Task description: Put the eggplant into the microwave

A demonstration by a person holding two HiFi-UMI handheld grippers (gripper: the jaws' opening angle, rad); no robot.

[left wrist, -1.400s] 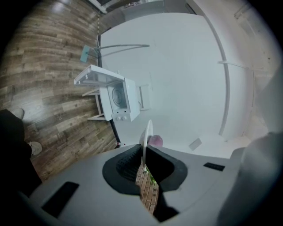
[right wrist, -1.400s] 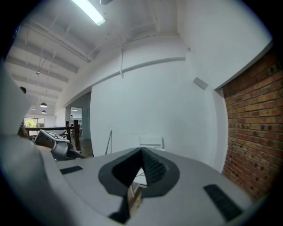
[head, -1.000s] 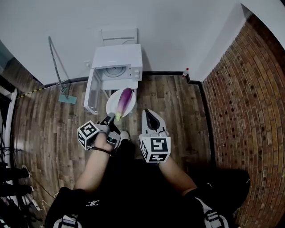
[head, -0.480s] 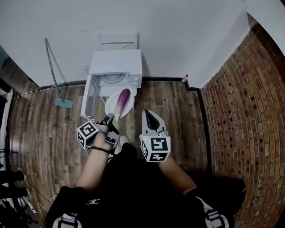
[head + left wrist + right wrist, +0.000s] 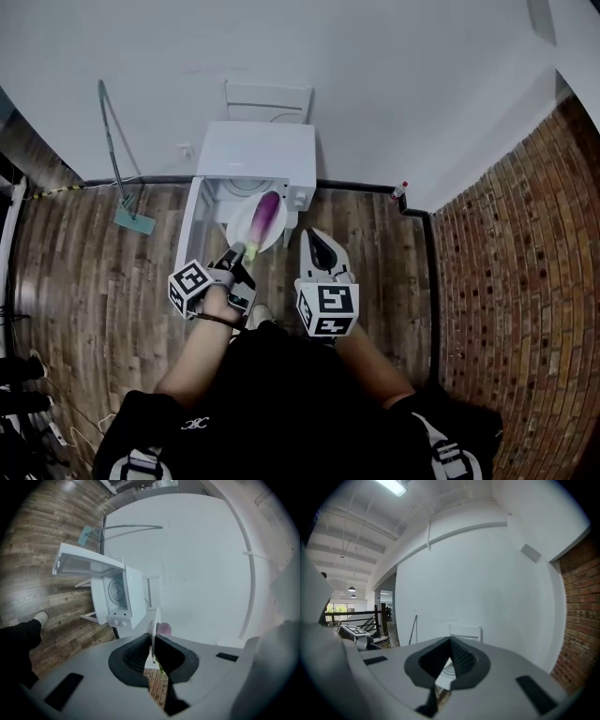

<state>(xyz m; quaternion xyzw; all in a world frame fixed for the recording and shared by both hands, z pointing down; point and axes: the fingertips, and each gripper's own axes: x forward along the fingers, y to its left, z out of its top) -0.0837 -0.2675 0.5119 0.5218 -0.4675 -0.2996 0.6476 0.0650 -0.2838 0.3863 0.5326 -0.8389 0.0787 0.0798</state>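
A purple eggplant lies on a white plate. My left gripper is shut on the plate's near rim and holds it up in front of the white microwave, whose door stands open to the left. In the left gripper view the plate stands edge-on between the pads, the eggplant peeks past it, and the microwave with its turntable is ahead. My right gripper hangs beside the plate, shut, with nothing in it.
A mop leans on the white wall left of the microwave. A white frame stands behind the microwave. A small bottle sits in the corner by the brick wall. The floor is wood plank.
Both grippers and the plate with the eggplant have moved forward toward the microwave; the plate now sits right at its open front.
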